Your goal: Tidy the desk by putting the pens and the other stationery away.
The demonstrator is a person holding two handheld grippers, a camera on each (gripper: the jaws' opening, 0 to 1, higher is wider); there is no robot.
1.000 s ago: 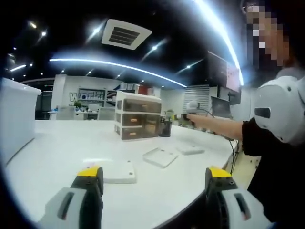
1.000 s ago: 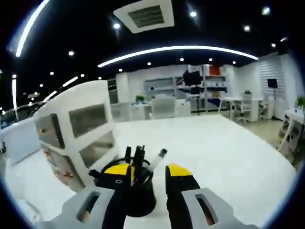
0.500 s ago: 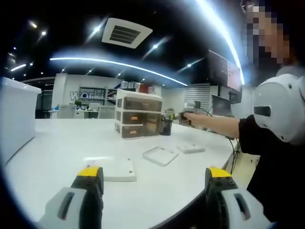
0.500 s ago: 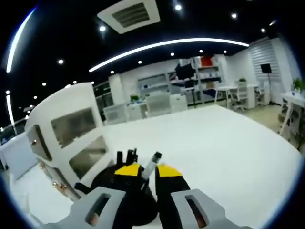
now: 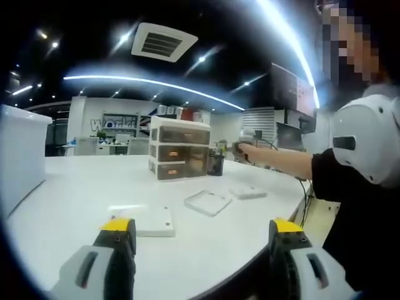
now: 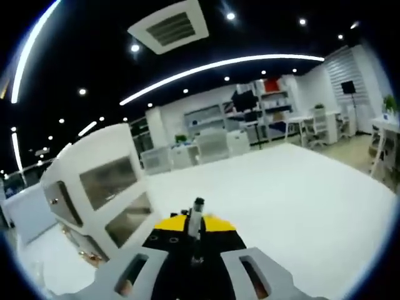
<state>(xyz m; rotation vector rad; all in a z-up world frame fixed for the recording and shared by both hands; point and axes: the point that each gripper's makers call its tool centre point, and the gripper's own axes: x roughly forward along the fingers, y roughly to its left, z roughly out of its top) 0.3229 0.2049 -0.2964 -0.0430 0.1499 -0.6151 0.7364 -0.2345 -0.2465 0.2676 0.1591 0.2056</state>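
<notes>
In the right gripper view my right gripper (image 6: 192,225) is shut on a pen (image 6: 197,214) with a pale barrel and a dark cap, standing upright between the yellow-tipped jaws. The left gripper view has that gripper (image 5: 240,149) in a person's hand, just above and to the right of the black pen holder (image 5: 215,165) next to the white drawer unit (image 5: 179,157). My left gripper (image 5: 201,228) hangs open over the white desk (image 5: 75,187), nothing between its jaws. Flat stationery lies ahead: a white pad (image 5: 153,221), a clear tray (image 5: 208,202), a small white piece (image 5: 249,192).
The drawer unit (image 6: 103,187) stands close on the left of the right gripper. A tall white box (image 5: 19,156) sits at the desk's left end. The person's dark sleeve and white shoulder piece (image 5: 365,147) take up the right. The desk edge curves near the left jaws.
The right gripper's jaws have shut on a pen and risen with it; the black holder has dropped out of that view. The left gripper has hardly moved.
</notes>
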